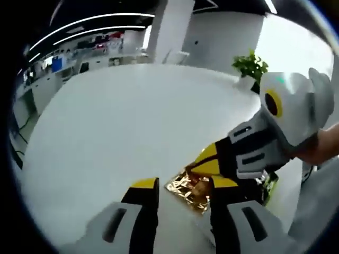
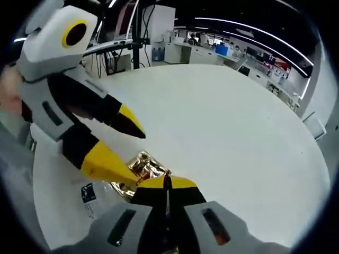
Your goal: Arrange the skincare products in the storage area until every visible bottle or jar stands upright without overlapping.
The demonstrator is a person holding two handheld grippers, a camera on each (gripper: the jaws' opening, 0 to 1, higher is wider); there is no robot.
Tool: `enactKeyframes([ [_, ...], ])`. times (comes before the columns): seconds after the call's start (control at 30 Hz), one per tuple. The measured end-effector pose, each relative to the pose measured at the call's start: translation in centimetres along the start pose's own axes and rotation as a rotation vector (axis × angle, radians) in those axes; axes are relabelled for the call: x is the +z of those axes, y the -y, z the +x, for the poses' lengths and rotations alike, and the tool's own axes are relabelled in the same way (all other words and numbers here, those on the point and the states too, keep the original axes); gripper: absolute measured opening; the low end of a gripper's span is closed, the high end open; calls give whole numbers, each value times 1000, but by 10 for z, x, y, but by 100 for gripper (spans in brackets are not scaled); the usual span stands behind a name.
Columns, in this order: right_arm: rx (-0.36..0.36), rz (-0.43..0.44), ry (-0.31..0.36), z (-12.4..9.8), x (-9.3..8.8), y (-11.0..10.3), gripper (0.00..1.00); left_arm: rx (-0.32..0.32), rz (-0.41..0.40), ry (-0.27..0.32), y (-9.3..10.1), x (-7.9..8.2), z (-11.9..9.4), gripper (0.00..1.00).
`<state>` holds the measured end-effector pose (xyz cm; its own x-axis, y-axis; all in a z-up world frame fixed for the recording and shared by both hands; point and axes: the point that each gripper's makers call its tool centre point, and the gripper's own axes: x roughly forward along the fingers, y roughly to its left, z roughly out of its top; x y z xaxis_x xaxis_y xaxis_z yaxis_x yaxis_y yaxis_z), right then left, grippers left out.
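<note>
we hold both tools low over the round white surface (image 1: pixel 116 137), close to a crinkled gold foil item (image 1: pixel 188 191) lying flat on it near the edge. in the right gripper view the same gold item (image 2: pixel 143 166) sits just beyond our closed yellow tips, with a pale label card bearing dark print (image 2: pixel 89 194) beside it. we cannot tell whether the gold item is a sachet, a wrapper or a lid, and no bottle or jar stands in sight.

to do this step well, we judge that one tool should steady the foil item while the other takes it by a firm edge, since thin foil is likely to slip or crumple. approach low and square to the surface, close slowly, and keep the item away from the rim.

tool state:
- left tool (image 1: pixel 180 186): jaws spread wide apart, released and holding nothing; the gold item lies between and just beyond the tips. in the right gripper view this tool (image 2: pixel 127 145) enters from the left with jaws parted, its lower tip at the foil.
- right tool (image 2: pixel 166 182): jaws clenched together; a thin dark line shows between the tips, and we cannot tell whether anything is pinched there. in the left gripper view it (image 1: pixel 204 165) reaches in from the right, tips at the foil.
</note>
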<state>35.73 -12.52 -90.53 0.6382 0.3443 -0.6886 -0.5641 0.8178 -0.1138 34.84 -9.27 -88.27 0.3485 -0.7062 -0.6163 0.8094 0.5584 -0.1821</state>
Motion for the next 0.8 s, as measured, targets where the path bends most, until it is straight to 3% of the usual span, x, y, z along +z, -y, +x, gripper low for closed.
enactKeyframes([
  [0.1,-4,6,-1,0,0,0,1,23,51,-1,0,-1,-2,35],
  [0.53,-16,28,11,1,3,-3,1,28,92,-41,5,-7,-2,25],
  [0.8,-92,130,6,1,3,-1,1,33,122,-72,7,-9,3,25],
])
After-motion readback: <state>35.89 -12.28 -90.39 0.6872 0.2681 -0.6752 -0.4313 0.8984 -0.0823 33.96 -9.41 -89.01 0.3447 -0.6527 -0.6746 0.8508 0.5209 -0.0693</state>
